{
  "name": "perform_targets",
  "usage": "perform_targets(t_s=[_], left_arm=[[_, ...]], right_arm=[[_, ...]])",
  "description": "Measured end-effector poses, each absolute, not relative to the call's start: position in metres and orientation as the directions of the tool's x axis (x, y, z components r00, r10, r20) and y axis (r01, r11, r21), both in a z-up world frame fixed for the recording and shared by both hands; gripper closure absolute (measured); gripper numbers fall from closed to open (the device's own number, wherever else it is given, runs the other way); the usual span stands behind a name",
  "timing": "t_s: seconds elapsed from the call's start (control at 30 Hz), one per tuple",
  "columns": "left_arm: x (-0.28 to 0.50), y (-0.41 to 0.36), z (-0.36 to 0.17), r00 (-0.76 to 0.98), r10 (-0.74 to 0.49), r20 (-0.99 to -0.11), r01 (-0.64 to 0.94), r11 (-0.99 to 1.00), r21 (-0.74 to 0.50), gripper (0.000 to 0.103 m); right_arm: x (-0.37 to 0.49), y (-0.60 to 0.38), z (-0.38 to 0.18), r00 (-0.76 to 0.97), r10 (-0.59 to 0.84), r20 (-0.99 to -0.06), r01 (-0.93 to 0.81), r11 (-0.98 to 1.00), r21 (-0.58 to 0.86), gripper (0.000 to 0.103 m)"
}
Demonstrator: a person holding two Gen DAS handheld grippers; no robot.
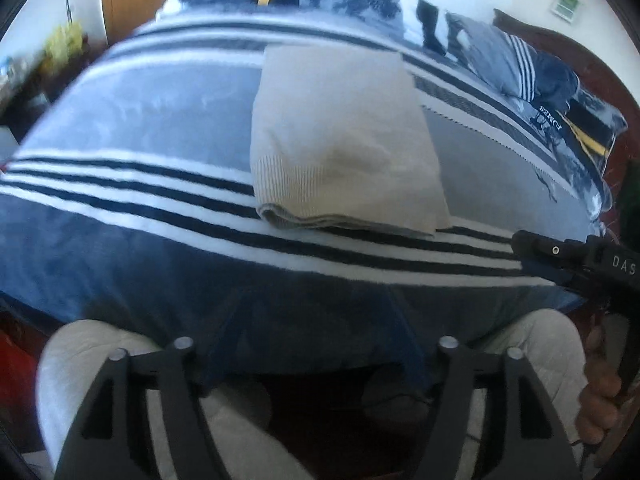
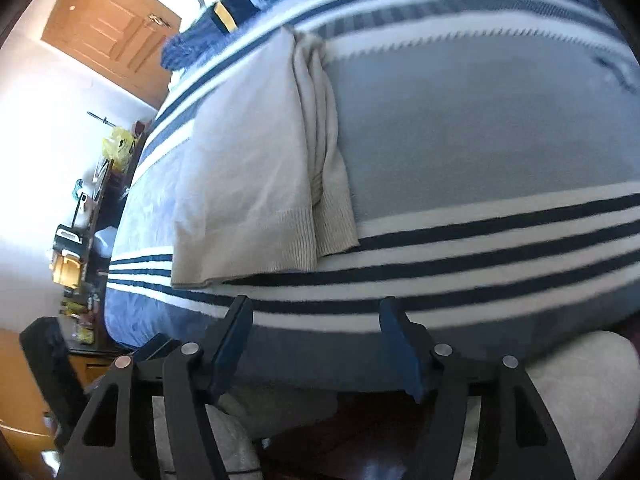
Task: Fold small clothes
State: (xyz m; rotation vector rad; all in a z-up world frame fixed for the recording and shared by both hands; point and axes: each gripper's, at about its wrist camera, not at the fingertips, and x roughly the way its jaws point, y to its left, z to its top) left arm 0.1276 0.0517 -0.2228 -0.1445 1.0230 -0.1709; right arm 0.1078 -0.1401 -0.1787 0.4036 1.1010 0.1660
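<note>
A beige knitted garment (image 1: pixel 340 136) lies folded into a rectangle on a blue, grey and white striped blanket (image 1: pixel 140 120). It also shows in the right wrist view (image 2: pixel 248 168), with its ribbed hem toward me and layered folds along its right side. My left gripper (image 1: pixel 316 320) is open and empty, held back over the blanket's near edge. My right gripper (image 2: pixel 316 320) is open and empty, just short of the garment's near hem. The right gripper's body also shows at the right edge of the left wrist view (image 1: pixel 576 256).
More folded blue and striped clothes (image 1: pixel 520 76) lie at the back right of the blanket. A wooden door (image 2: pixel 108 36) and a cluttered side shelf (image 2: pixel 80 220) stand to the left. The person's light trousers (image 1: pixel 100 380) are below the blanket's near edge.
</note>
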Motion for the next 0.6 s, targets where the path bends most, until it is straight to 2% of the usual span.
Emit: perform_targets(t_s=[0.13, 0.27, 0.37, 0.43, 0.6], left_arm=[[0.105, 0.043, -0.189, 0.586, -0.179, -0.791, 0.073, 0.983, -0.168, 0.029], [0.082, 0.037, -0.148, 0.682, -0.086, -0.726, 0.041, 0.996, -0.080, 0.028], [0.076, 0.033, -0.119, 0.724, -0.029, -0.689, 0.007, 0.999, -0.035, 0.020], [0.069, 0.032, -0.103, 0.741, 0.006, -0.672, -0.009, 1.000, -0.002, 0.020], [0.045, 0.030, -0.070, 0.786, 0.039, -0.617, -0.012, 0.999, 0.048, 0.020]], right_arm=[[0.090, -0.141, -0.155, 0.502, 0.264, -0.824, 0.066, 0.938, 0.340, 0.030], [0.065, -0.137, -0.115, 0.586, 0.177, -0.791, 0.047, 0.967, 0.251, 0.025], [0.047, -0.127, -0.080, 0.653, 0.111, -0.749, 0.026, 0.985, 0.169, 0.023], [0.035, -0.127, -0.061, 0.679, 0.110, -0.726, 0.005, 0.988, 0.155, 0.018], [0.009, -0.118, -0.025, 0.714, 0.136, -0.687, -0.025, 0.985, 0.169, 0.017]])
